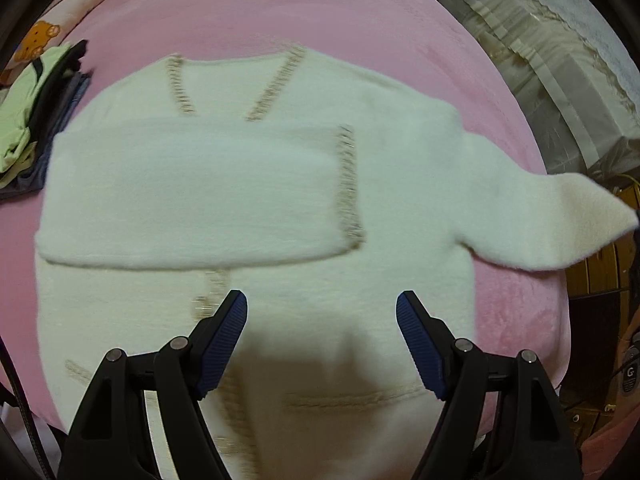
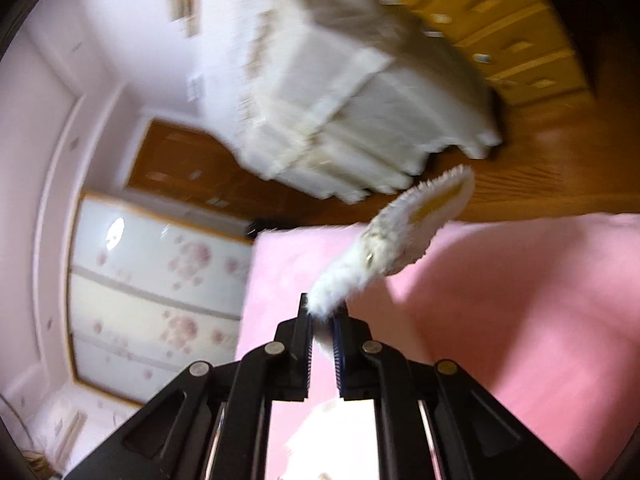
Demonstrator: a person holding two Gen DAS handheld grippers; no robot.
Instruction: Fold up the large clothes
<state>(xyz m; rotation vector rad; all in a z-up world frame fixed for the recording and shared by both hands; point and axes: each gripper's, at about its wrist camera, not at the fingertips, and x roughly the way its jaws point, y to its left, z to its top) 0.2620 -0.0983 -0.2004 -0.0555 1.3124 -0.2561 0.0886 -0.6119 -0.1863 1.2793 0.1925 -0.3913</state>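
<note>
Right now the fluffy white knit cardigan (image 1: 256, 184) lies flat on the pink blanket (image 1: 280, 12), just ahead of the wide-open left gripper (image 1: 322, 308); its far sleeve (image 2: 404, 232) stretches rightward, its cuff pinched in the right gripper (image 2: 323, 318).

Pink bedspread (image 2: 520, 280), wooden floor (image 2: 560, 152), yellow drawers (image 2: 500, 8) (blurred), pale walls (image 2: 48, 120), floral-panelled wardrobe (image 2: 160, 280).

My left gripper (image 1: 322, 304) hangs with its blue-padded fingers (image 1: 224, 340) spread wide, gripping nothing. My right gripper (image 2: 323, 316) is tilted upward, its fingers (image 2: 305, 332) pinched together on a white fuzzy sleeve (image 2: 400, 236).
</note>
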